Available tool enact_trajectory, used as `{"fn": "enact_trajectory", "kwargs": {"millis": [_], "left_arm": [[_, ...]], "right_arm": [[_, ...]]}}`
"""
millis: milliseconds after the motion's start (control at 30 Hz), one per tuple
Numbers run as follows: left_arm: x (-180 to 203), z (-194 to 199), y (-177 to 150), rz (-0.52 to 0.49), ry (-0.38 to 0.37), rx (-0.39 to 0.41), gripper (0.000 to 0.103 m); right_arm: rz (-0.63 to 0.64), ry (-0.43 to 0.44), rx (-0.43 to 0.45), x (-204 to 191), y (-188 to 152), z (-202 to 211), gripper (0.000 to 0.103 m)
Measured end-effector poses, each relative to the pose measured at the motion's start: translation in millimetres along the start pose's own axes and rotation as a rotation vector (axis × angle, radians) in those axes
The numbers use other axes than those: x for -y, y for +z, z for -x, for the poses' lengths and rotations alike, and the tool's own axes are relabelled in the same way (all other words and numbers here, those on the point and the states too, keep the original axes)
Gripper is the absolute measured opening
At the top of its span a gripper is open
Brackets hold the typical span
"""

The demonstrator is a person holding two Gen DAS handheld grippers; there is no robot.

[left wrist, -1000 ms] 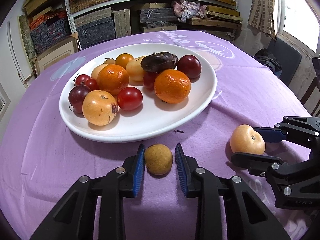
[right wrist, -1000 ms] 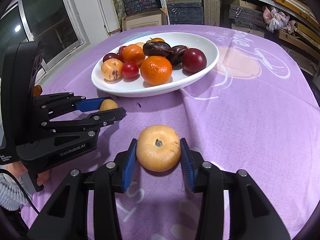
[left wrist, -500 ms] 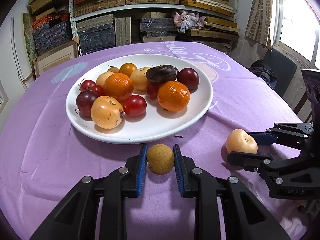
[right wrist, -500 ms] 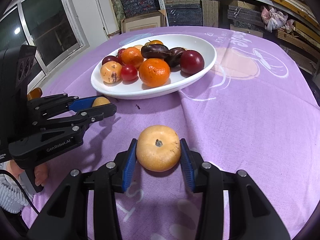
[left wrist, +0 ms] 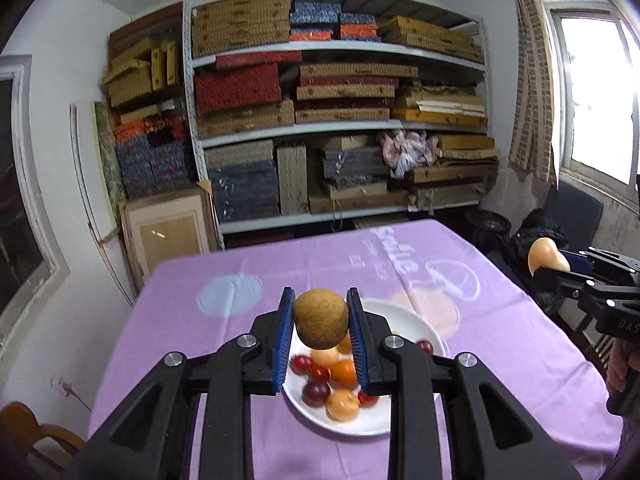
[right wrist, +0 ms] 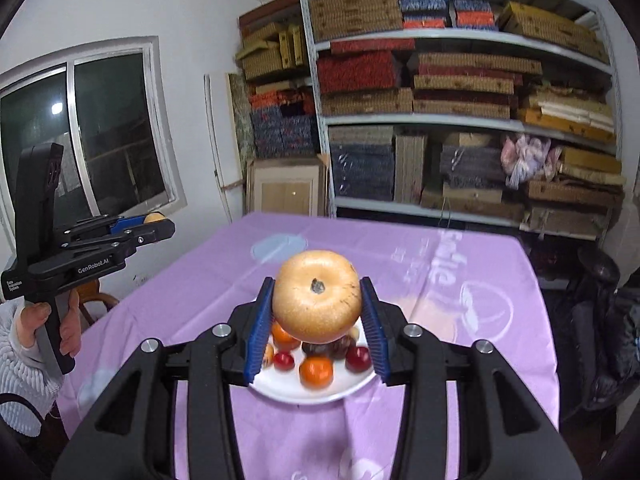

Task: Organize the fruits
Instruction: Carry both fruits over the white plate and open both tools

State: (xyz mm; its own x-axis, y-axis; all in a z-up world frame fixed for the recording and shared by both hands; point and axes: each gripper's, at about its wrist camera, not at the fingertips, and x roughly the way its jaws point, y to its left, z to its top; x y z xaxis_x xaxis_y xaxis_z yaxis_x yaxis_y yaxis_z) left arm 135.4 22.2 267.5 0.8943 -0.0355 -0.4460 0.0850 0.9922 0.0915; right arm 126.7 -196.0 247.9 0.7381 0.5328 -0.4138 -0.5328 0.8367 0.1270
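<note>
The small brown fruit point(left wrist: 320, 318) and the larger yellow fruit point(right wrist: 317, 296), which a second ago both sat on the purple tablecloth point(left wrist: 200, 344) in front of the white plate point(left wrist: 404, 312), now hang in the air above that plate, well clear of the cloth. I read each as clamped: the left gripper point(left wrist: 320, 336) is closed tight on the brown fruit, its blue pads point(left wrist: 285, 336) pressing either flank, and the right gripper point(right wrist: 317, 332) is closed on the yellow fruit at a wider setting, pads point(right wrist: 259, 332) against its sides.

The brown fruit sits at the very tips of the left fingers, bulging above and below them. It is near round, so I can give it no long axis. The yellow fruit is squat and broader than tall; its stem end point(right wrist: 317, 286) faces back toward my right camera, so its short stem axis runs along the fingers and its broad axis spans the gap between them.

Seen past each held fruit, the plate carries its heap of oranges point(right wrist: 316, 372), red and dark plums and pale fruits, blurred in both views. From the left camera the right gripper shows to the right of the plate, the yellow fruit point(left wrist: 544, 258) at its tips; from the right camera the left gripper point(right wrist: 154, 224) shows to the left of the plate, gripped by a hand point(right wrist: 44, 320) in a pale ribbed sleeve.
</note>
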Motion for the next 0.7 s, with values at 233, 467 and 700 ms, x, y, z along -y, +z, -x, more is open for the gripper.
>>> {"fn": "enact_trajectory", "kwargs": {"millis": [233,467,700], "left_arm": [[-2,-69,21,0.025,-0.005,-0.076,0.026],[-7,-186,-59,0.096,-0.053,-0.317,0.026],[-6,-234,-97,0.106,-0.084,-0.401,0.026]], "right_arm": [[0.026,-0.041,-0.095,-3,40,-86,0.041],[0.002,-0.056,-0.322,12,-31,-205,0.041],[-0.026,-0.084,-0.402,27,-68,-250,0.041]]}}
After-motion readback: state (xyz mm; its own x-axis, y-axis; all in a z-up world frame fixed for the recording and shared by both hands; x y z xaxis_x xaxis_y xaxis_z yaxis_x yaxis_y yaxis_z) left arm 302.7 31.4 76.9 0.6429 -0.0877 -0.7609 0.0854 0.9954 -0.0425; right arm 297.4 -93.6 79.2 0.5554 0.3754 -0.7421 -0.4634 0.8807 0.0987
